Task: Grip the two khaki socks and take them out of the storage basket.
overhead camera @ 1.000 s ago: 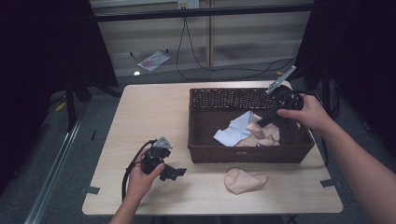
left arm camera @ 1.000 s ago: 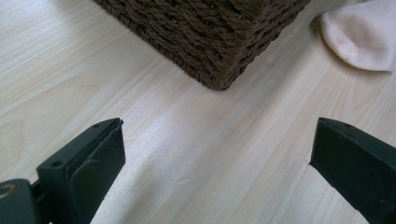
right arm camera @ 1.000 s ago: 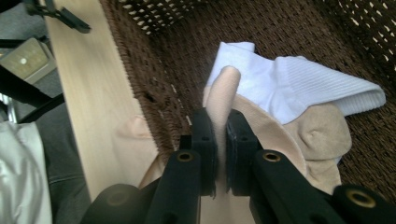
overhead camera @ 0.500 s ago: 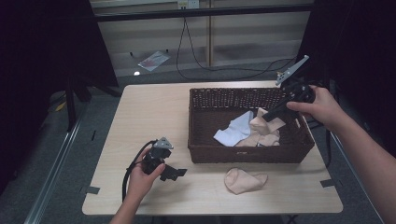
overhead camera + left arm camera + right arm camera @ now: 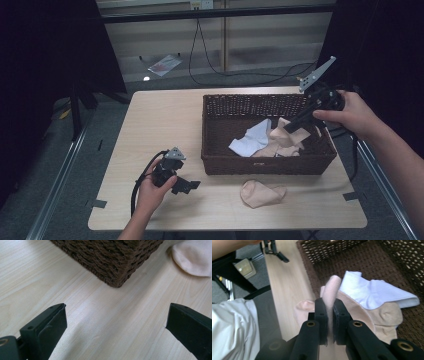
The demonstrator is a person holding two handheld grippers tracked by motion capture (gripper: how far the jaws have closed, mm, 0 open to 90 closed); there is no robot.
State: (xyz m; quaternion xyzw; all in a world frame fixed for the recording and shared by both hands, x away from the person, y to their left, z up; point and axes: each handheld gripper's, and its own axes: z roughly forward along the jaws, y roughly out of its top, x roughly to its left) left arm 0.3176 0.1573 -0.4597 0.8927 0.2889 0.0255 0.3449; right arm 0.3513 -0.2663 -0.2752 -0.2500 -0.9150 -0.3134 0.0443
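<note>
My light wood table sits on grey floor. Beyond the table's far edge, a pale wall panel under a dark rail; black cables trail on the floor there, beside a paper scrap. Left of the table, dark curtain and a metal floor rail.

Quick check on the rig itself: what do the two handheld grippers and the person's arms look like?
Both grippers are black with two flat, blocky jaws. The left gripper trails a looping black cable and has a small grey plate on top. The right gripper carries a larger grey three-cornered plate. Both forearms are bare, no sleeves.
</note>
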